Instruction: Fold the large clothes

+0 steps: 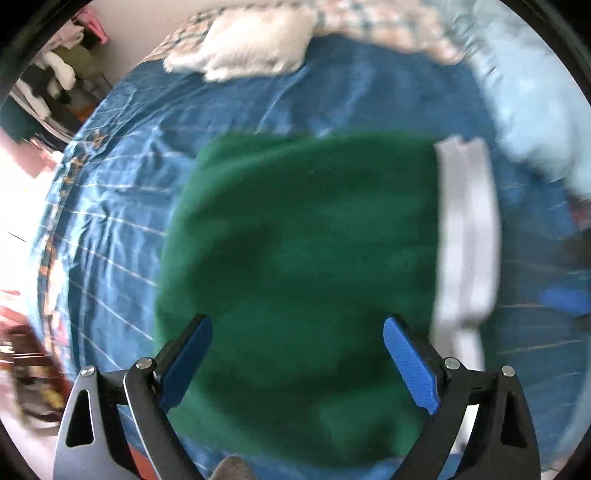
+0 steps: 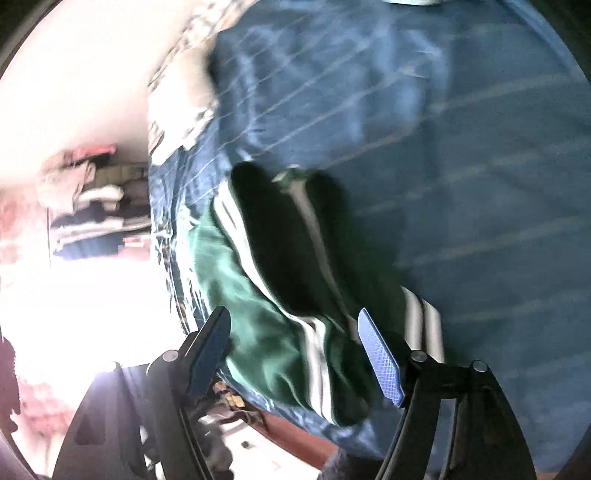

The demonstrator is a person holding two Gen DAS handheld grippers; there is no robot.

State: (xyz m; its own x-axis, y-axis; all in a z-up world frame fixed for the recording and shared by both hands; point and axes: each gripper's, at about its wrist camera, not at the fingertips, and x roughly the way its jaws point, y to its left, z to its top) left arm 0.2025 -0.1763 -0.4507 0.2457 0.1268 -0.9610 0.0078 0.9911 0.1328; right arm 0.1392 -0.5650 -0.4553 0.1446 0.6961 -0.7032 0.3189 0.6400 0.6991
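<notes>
I'm looking down on a bed with a blue bedspread (image 1: 122, 206) crossed by thin pale lines. A white pillow (image 1: 251, 44) lies at its far end, clothes (blurred) are heaped by the wall (image 1: 59, 70), and strong light washes out the room beside the bed (image 2: 92, 295).

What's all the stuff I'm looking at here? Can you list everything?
Green garment: one, dark green with white stripes, lying on the bed beneath both grippers.
Bedsheet: one, blue with thin pale lines, covering the bed.
White pillow: one, at the far end of the bed.
Checked blanket: one, pale plaid, behind the pillow.
Light blue cloth: one, on the bed's far right; too blurred to identify.
Clothes pile: mixed colours, off the bed by the wall.
Left gripper: black with blue pads, jaws open.
Right gripper: the same, jaws open.
</notes>
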